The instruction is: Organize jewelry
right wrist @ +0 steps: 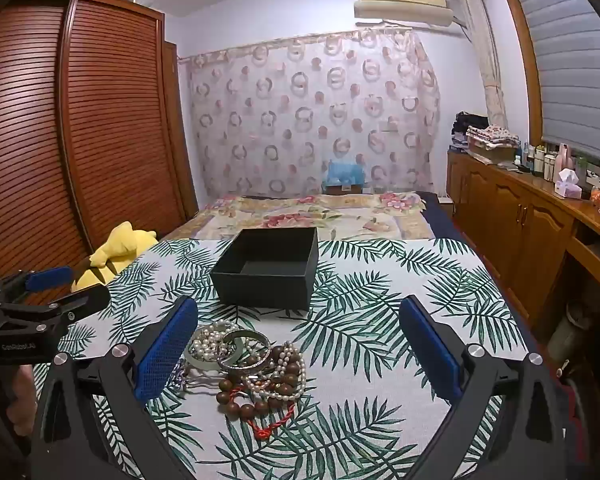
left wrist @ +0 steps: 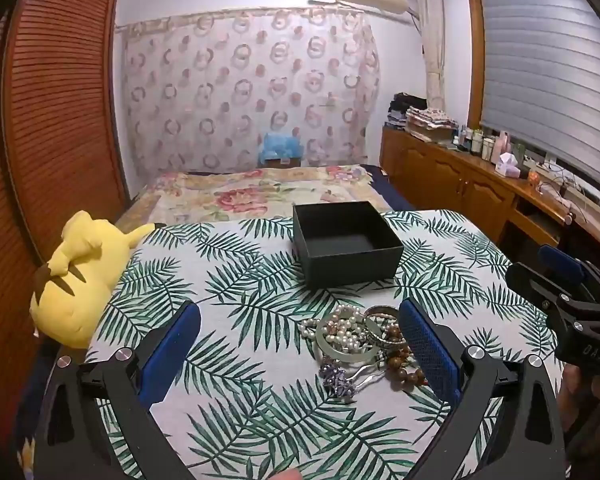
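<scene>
A pile of jewelry point(left wrist: 362, 340) lies on the palm-leaf cloth: pearl strands, a pale green bangle point(left wrist: 340, 350), a silver bangle, brown wooden beads point(right wrist: 260, 384) and a purple hair clip point(left wrist: 338, 378). The pile also shows in the right wrist view point(right wrist: 244, 360). An open, empty black box point(left wrist: 346, 242) stands behind it, also seen from the right point(right wrist: 268, 268). My left gripper point(left wrist: 300, 344) is open, the pile near its right finger. My right gripper point(right wrist: 300, 344) is open, the pile near its left finger. Both hold nothing.
A yellow plush toy point(left wrist: 74, 276) lies at the table's left edge. A bed with a floral cover point(left wrist: 260, 192) is behind the table. A wooden cabinet point(right wrist: 520, 216) with bottles runs along the right; a slatted wardrobe point(right wrist: 80, 120) stands left.
</scene>
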`<state>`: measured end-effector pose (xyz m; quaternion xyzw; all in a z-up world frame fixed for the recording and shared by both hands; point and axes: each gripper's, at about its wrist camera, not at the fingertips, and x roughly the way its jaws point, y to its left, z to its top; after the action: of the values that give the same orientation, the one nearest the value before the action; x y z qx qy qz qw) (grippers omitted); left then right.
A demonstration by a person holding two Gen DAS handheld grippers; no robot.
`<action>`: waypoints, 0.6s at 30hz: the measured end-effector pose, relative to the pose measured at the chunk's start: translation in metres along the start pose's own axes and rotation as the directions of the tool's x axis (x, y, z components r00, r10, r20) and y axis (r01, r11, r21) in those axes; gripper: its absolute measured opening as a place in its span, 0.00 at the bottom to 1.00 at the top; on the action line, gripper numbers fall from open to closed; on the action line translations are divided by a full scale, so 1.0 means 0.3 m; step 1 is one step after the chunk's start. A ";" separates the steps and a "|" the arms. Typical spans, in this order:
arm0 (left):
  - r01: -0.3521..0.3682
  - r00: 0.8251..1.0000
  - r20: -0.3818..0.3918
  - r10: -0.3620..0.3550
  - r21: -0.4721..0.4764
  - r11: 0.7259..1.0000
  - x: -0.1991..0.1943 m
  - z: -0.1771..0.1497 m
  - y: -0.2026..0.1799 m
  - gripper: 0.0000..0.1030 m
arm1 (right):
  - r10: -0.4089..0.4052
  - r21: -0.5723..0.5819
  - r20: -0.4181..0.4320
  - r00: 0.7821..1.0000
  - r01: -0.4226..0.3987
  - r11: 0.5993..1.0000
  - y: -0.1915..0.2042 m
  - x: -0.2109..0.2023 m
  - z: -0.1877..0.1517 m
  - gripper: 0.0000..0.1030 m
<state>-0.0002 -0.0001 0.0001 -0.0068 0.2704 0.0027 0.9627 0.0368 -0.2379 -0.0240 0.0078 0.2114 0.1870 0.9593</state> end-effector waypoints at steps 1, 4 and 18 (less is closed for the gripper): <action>-0.001 1.000 0.001 0.001 0.001 1.000 0.000 0.000 -0.001 0.93 | 0.000 0.005 0.002 1.000 0.000 1.000 -0.001 0.000 0.000 0.98; 0.004 1.000 -0.004 -0.004 -0.004 1.000 0.001 0.000 0.001 0.93 | 0.001 0.003 0.001 1.000 -0.001 1.000 0.000 0.001 -0.002 0.98; -0.001 1.000 -0.001 0.001 0.001 1.000 0.001 0.001 0.000 0.93 | 0.000 0.001 -0.002 1.000 0.000 1.000 0.001 0.000 -0.001 0.98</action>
<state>0.0001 -0.0003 0.0001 -0.0059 0.2708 0.0031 0.9626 0.0367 -0.2377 -0.0244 0.0082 0.2125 0.1866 0.9591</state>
